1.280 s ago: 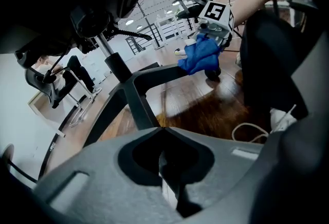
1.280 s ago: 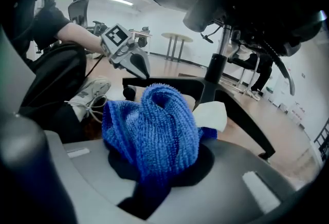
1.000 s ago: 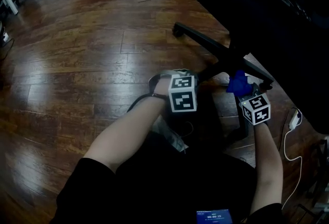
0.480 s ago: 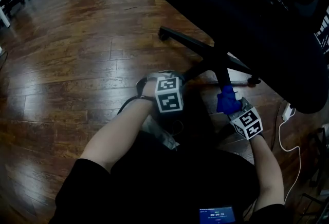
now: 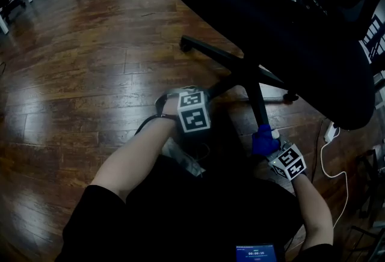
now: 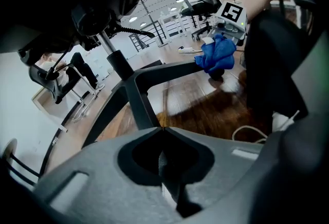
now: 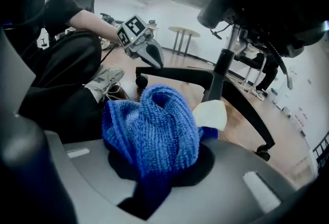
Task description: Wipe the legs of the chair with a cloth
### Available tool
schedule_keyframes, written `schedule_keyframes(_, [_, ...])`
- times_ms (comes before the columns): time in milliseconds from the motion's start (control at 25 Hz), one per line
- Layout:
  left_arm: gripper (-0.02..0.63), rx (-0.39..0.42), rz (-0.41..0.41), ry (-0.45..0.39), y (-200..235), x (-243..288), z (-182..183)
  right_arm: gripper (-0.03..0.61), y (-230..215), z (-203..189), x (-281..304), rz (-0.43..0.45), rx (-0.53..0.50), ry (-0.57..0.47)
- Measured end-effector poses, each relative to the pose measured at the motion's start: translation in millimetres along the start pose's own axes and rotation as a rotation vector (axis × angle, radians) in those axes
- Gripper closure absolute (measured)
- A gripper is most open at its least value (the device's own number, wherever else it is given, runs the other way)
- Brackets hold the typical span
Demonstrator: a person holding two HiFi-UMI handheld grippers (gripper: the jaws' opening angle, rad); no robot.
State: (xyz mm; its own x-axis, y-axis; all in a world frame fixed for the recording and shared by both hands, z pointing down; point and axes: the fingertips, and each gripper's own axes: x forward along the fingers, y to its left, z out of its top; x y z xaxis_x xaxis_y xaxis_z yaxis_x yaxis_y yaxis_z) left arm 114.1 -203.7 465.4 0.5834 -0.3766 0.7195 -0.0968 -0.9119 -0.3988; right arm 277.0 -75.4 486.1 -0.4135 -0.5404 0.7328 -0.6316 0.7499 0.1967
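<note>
We hold a tool in each hand under a black office chair [image 5: 289, 26]. Our right tool [image 7: 172, 138] is clamped on a bunched blue knitted cloth [image 7: 149, 125], which sits against the outer end of the nearest chair leg [image 5: 257, 101]. Our left tool [image 6: 162, 130] is fully closed on nothing, near the middle of the chair's legs. The cloth looks soft, light and floppy, so we judge it best gripped by its bunched middle. The leg looks stiff.

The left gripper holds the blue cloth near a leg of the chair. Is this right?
Not quite: the right gripper holds the blue cloth near a leg of the chair. The right gripper view shows it bunched between those jaws; the left gripper is shut, empty.
</note>
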Motion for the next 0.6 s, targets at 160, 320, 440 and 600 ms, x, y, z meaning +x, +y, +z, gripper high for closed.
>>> schedule_keyframes(160, [0.614,0.01,-0.02,-0.001,1,-2,-2,0.5,-23,27,21,-0.04,-0.039,-0.005])
schedule_keyframes(320, [0.614,0.043,-0.018,-0.016,1,-1,2,0.5,-67,72,46,-0.141,-0.06,-0.031])
schedule_keyframes(440, [0.614,0.033,-0.021,-0.026,0,-2,2,0.5,-101,110,65,-0.244,-0.077,-0.086])
schedule_keyframes(600, [0.614,0.037,-0.019,-0.026,0,-2,1,0.499,-114,128,77,-0.305,-0.134,-0.092])
